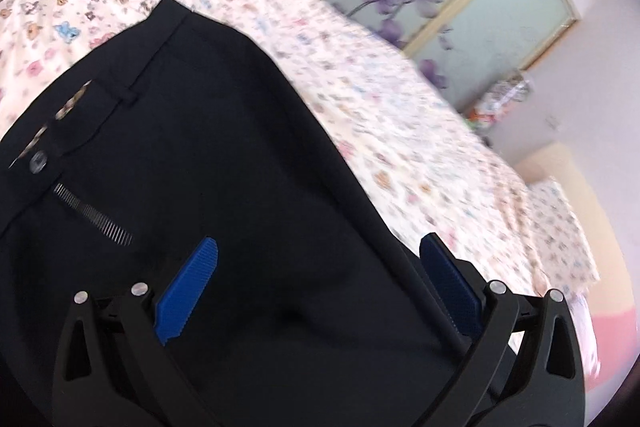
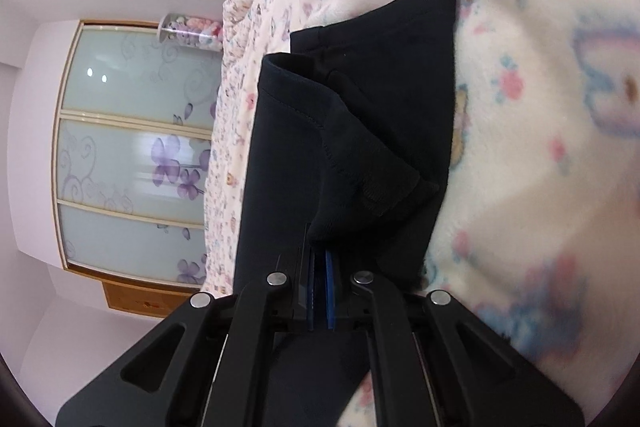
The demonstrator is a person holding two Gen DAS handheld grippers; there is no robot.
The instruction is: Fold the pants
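Pants (image 1: 224, 147) of dark cloth lie spread on the bed, over a blanket (image 1: 360, 99) printed with small animals and flowers. In your left wrist view you see the waist end: the waistband with a belt loop, a metal button (image 1: 39, 162) and the open zipper (image 1: 94, 215) below it. Your left hand-held gripper (image 1: 320, 287) is spread wide, its blue pads (image 1: 188, 291) well apart, with the dark cloth showing between them; whether the pads touch the cloth you cannot tell.

In your right wrist view the leg end of the pants (image 2: 360, 131) shows, with one stitched hem lifted and folded over the layer beneath. Your right hand-held gripper (image 2: 320, 291) is pinched narrow on a fold of that cloth, the blue pads (image 2: 330, 291) nearly together with the cloth bunched just ahead of them. The blanket (image 2: 540, 147) lies to the right of the pants here.

Beyond the bed stands a wardrobe (image 2: 132, 147) with frosted panels bearing purple flowers.
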